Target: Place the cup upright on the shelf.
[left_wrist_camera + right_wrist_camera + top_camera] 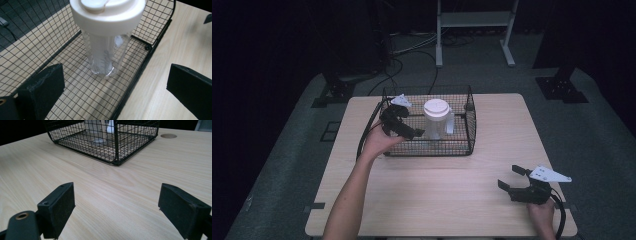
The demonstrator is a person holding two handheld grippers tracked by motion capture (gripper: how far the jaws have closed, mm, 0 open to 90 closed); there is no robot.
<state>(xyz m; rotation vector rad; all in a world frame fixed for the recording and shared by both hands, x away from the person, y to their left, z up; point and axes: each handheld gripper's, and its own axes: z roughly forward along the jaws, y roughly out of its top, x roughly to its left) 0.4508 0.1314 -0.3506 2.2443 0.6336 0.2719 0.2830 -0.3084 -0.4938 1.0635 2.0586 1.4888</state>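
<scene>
Wooden table (437, 185) – wire basket (469, 127) holds upright lidded bottle (435, 119); left gripper (414, 133) released beside bottle – right gripper (510, 181) released, well apart.

**Surroundings Being Seen Around the Work**

A pale wooden table (437, 200) is being shown standing on grey carpet (597, 150). At twelve o'clock from the table, a white metal frame (474, 20) is being seen on the floor, with dark cables (412, 47) being trailed beside it toward eleven o'clock. Black stand bases are being seen at ten o'clock (334, 92) and two o'clock (562, 90). A round hole (168, 136) is being shown in the tabletop. A strip of dark tape (314, 206) is being seen at the table's seven o'clock corner.
</scene>
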